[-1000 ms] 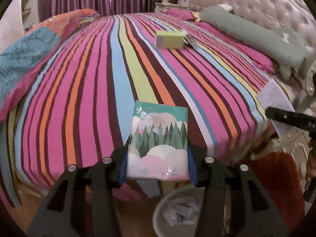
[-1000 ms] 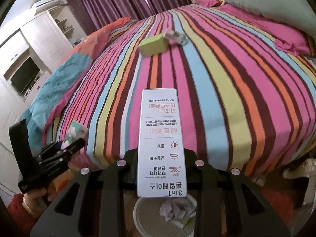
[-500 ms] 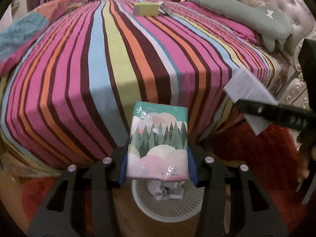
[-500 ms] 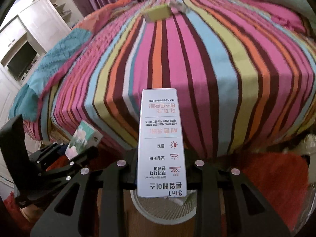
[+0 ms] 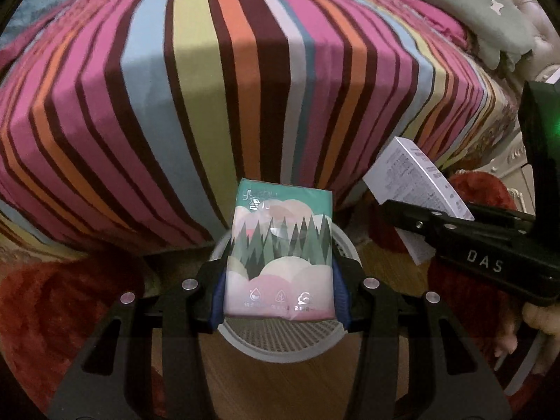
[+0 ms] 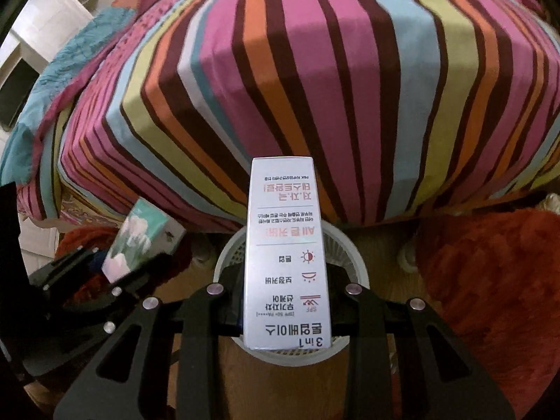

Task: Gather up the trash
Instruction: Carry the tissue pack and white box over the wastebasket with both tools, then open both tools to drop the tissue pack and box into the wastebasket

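My left gripper (image 5: pixel 280 290) is shut on a green and pink tissue pack (image 5: pixel 280 248) with a forest print. It holds the pack over a white mesh waste bin (image 5: pixel 280 346) on the floor by the bed. My right gripper (image 6: pixel 285 311) is shut on a tall white carton (image 6: pixel 285 245) with Korean print, held over the same bin (image 6: pixel 350 255). The carton also shows in the left wrist view (image 5: pixel 416 189), and the tissue pack in the right wrist view (image 6: pixel 140 238). The bin's contents are hidden by the held items.
A bed with a striped cover (image 5: pixel 210 87) rises just behind the bin. A red shaggy rug (image 6: pixel 490 280) lies on the wood floor on both sides. A green pillow (image 5: pixel 472 10) lies at the head of the bed. White cupboards (image 6: pixel 42 35) stand far left.
Both grippers have moved down and forward from over the bed to over the bin, still holding their items. The bin now lies directly under both grippers.
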{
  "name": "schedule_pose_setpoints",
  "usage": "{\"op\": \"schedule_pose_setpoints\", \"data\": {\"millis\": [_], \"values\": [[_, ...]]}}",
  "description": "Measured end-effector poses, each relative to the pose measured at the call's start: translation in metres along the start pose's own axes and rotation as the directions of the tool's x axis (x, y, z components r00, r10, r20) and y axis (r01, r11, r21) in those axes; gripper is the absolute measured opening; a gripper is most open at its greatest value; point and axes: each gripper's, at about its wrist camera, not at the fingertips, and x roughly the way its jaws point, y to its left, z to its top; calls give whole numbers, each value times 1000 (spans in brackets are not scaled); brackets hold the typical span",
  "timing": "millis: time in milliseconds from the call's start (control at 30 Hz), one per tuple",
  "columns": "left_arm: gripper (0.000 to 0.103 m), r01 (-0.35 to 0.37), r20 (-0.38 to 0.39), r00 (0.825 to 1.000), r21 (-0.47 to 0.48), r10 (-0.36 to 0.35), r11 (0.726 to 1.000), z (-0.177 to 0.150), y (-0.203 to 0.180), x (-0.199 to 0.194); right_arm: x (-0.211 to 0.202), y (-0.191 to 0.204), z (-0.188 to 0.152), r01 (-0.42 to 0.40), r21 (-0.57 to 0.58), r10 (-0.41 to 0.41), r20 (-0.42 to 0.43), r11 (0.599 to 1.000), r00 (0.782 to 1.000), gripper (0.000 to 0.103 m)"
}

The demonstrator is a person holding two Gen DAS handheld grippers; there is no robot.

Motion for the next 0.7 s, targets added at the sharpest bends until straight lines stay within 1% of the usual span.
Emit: {"op": "schedule_pose_setpoints", "data": {"millis": [167,233,300,400,500,600,700], "values": [[47,11,-84,996,-36,-14,999,-4,1,23,18,3,1,-9,19,11,-68,1000,998,29],[47,10,-117,993,-47,-15,999,-7,3,31,27,2,0,-7,30,11,-109,1000,994,29],[47,1,-150,989,-57,-9,998,-9,5,38,39,1,-2,-5,48,12,-153,999,988,29],[47,-2,-198,980,-88,-16,996,-12,11,50,60,-2,-4,10,80,9,-233,997,972,29],[47,9,-266,963,-139,-46,990,-15,19,68,81,-6,-7,24,117,13,-301,993,953,29],[47,7,-323,944,-182,-66,983,-16,22,84,95,-9,-11,38,135,10,-340,990,940,29],[47,-5,-373,924,-221,-80,975,-20,26,101,109,-13,-15,42,174,27,-379,984,925,28]]}}
